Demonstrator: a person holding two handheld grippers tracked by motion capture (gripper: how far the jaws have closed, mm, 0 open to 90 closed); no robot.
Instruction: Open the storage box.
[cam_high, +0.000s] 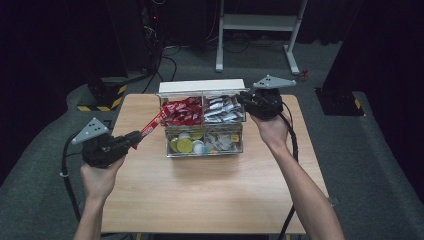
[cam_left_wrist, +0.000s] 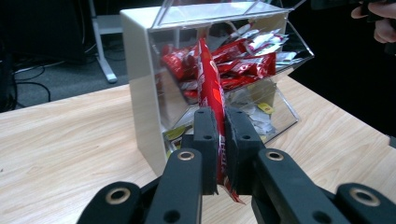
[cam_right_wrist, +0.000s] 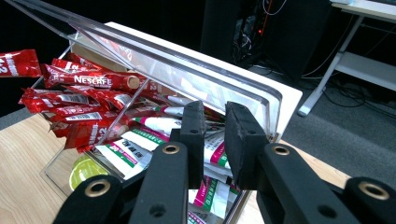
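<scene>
High view: a clear box (cam_high: 204, 119) with four compartments stands at the far middle of the wooden counter (cam_high: 210, 185).
Left gripper (cam_high: 134, 138): jaws clenched on a red sachet (cam_high: 151, 125), held out from the upper left compartment.
Right gripper (cam_high: 243, 99): jaws nearly closed at the box's raised lid (cam_right_wrist: 154, 60); whether it is gripped cannot be told.
Step judged: sachet being drawn out.
Advice: sachet to be kept level and pulled straight, lid kept up.
Room: dark, grey floor, white desk frame (cam_high: 260, 25) behind.

Both black grippers, left gripper (cam_high: 134, 138) and right gripper (cam_high: 243, 98), carry grey three-cornered plates, trailing black cables and brass-ringed jaw screws.
</scene>
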